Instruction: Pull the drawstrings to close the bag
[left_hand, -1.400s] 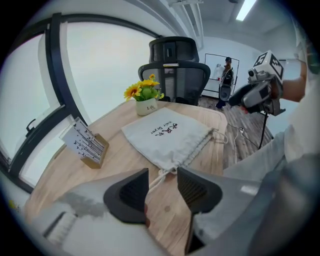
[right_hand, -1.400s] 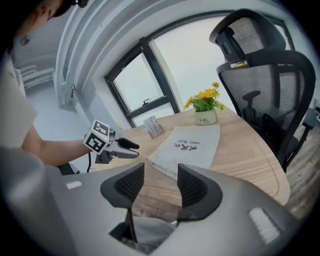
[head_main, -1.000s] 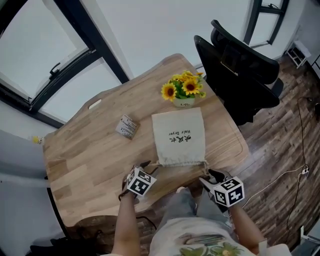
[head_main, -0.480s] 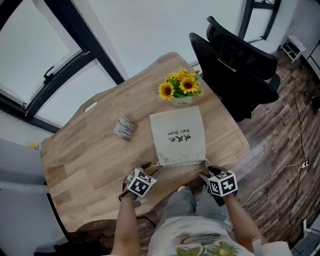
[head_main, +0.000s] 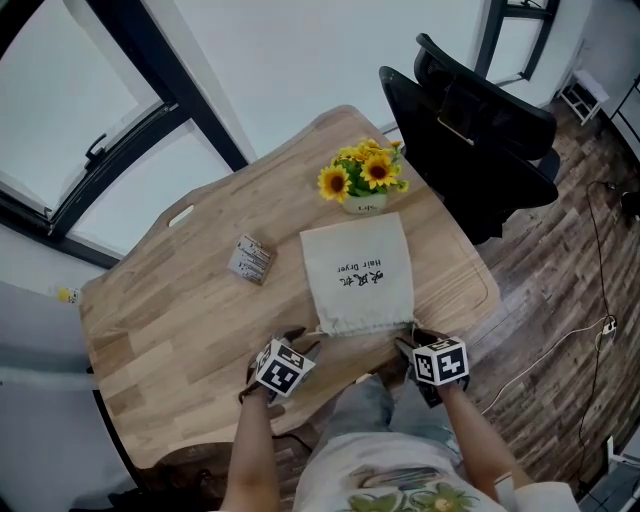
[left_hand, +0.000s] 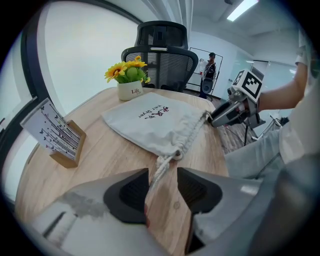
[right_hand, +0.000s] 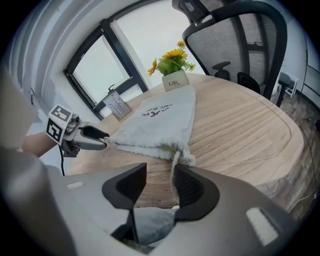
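A beige drawstring bag with black print lies flat on the wooden table, its gathered mouth toward me. My left gripper sits at the mouth's left corner and is open. The left cord runs from its knot down between the jaws, along the left pad. My right gripper is at the right corner. Its jaws are closing, and the right cord hangs between them beside the right pad, unpinched. Each gripper shows in the other's view: the right gripper and the left gripper.
A white pot of yellow sunflowers stands just beyond the bag's far end. A small card holder sits to the bag's left. A black office chair stands off the table's far right corner. My legs are under the near edge.
My right gripper has slid left and forward to the bag's right corner, over its cord. The left gripper has stayed at the left corner.
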